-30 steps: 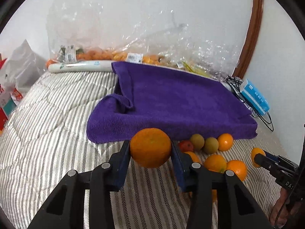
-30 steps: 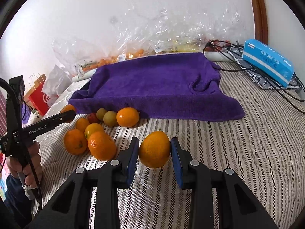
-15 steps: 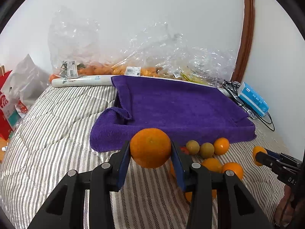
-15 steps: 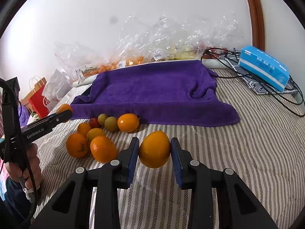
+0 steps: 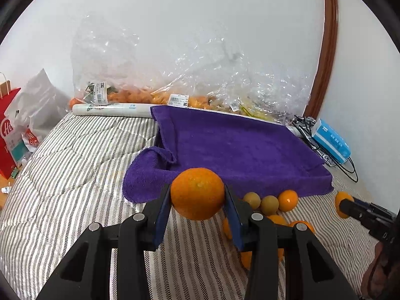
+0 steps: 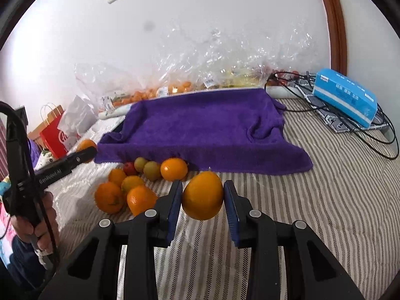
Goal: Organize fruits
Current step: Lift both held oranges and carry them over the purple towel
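Note:
My left gripper (image 5: 197,201) is shut on an orange (image 5: 197,193) and holds it above the striped bed, in front of the purple towel (image 5: 232,147). My right gripper (image 6: 202,198) is shut on another orange (image 6: 202,195), also lifted. A pile of loose fruit (image 6: 140,182) lies on the bed at the towel's (image 6: 205,127) near edge: several oranges, two green-brown fruits and a small red one. The left gripper with its orange also shows at the left of the right wrist view (image 6: 86,150). The right gripper shows at the right of the left wrist view (image 5: 343,205).
Clear plastic bags of fruit (image 5: 180,95) lie along the wall behind the towel. A white roll (image 5: 110,110) lies at the back left. A blue box (image 6: 345,97) and black cables (image 6: 370,135) lie at the right. A red paper bag (image 5: 10,135) stands left of the bed.
Both grippers have risen a little with their oranges; the towel and fruit pile sit lower and farther in both views. Both grips are unchanged.

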Motion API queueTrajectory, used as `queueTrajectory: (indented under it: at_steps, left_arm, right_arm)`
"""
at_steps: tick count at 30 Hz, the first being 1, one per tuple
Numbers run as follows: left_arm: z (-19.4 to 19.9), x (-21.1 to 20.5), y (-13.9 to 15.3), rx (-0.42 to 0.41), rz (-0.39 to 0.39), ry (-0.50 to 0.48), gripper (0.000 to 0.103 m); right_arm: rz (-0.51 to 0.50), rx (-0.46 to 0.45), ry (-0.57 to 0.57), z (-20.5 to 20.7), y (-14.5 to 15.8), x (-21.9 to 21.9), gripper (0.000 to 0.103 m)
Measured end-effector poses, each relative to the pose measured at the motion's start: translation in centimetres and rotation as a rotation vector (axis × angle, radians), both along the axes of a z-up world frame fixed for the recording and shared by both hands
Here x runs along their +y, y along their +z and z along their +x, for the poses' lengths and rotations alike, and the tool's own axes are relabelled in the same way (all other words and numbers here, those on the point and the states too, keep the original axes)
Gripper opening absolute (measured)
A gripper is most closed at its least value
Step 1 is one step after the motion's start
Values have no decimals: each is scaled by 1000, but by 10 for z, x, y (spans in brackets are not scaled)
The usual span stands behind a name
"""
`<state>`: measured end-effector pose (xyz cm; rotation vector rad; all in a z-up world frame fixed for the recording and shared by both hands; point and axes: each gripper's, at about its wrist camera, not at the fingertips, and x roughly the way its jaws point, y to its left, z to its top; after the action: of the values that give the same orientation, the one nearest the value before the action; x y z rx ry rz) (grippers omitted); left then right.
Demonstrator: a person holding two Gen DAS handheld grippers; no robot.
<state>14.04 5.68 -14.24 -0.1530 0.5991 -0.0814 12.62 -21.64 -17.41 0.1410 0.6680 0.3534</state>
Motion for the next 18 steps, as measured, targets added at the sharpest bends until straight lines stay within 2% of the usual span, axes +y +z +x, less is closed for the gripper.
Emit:
queueTrajectory:
  at_steps: [5, 11, 18]
  left_arm:
    - [2, 5, 6, 1, -33, 4, 39]
    - [17, -1, 24, 18, -19, 22, 39]
    - [48, -12, 46, -4, -11, 20, 39]
  right_arm:
    - [-11, -39, 16, 5, 22, 2, 34]
    - [-48, -94, 41, 22, 50, 9, 34]
    - [-9, -116, 40, 57, 61, 10, 34]
